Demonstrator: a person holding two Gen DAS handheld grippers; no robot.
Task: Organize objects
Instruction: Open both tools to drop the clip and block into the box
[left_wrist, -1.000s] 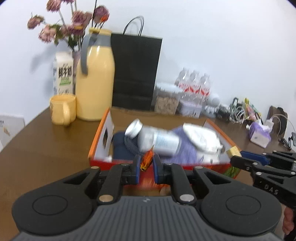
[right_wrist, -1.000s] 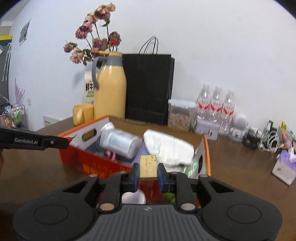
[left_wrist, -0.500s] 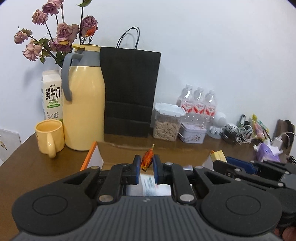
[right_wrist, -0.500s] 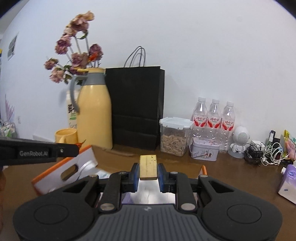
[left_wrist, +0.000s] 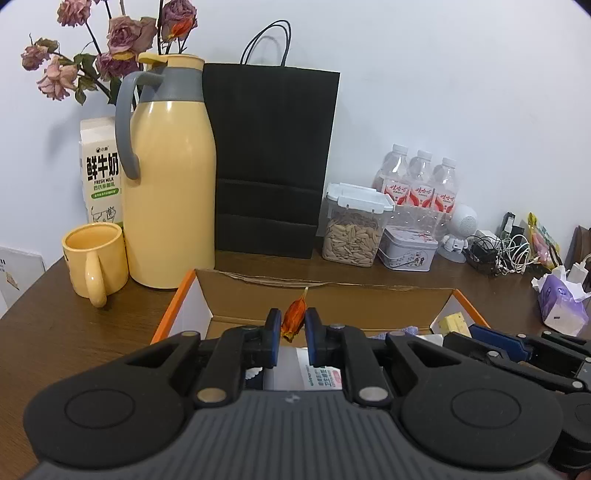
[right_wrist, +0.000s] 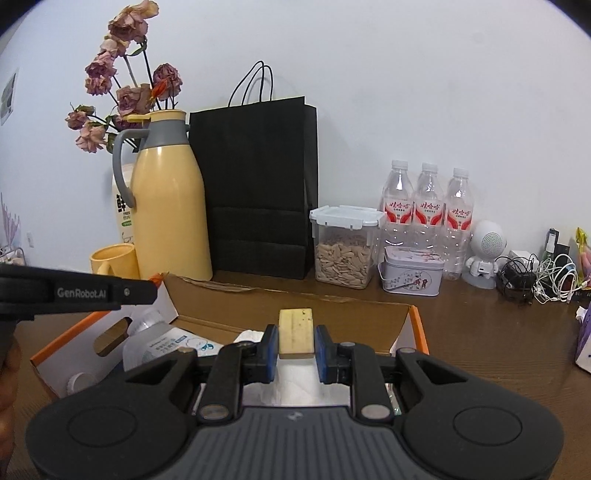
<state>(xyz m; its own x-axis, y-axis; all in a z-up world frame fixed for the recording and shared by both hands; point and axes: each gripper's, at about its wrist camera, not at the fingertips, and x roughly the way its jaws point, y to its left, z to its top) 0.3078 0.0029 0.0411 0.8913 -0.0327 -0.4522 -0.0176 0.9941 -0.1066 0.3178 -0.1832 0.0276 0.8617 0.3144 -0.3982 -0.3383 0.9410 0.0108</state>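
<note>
Both grippers have lifted and swung their view from the box's contents up toward the back wall. Left gripper (left_wrist: 291, 334) is nearly closed, pinching a small orange dried bud (left_wrist: 293, 320); right gripper (right_wrist: 295, 349) clamps a pale yellow block (right_wrist: 296, 332). Both items hang above the open orange box (right_wrist: 419, 325), which holds a bottle (right_wrist: 155, 345) and white packets. Judging by this, two pieces are mid-transfer with no destination evident yet. Behind stand a thermos (left_wrist: 170, 192), mug (left_wrist: 96, 258) and black bag (left_wrist: 269, 162).
</note>
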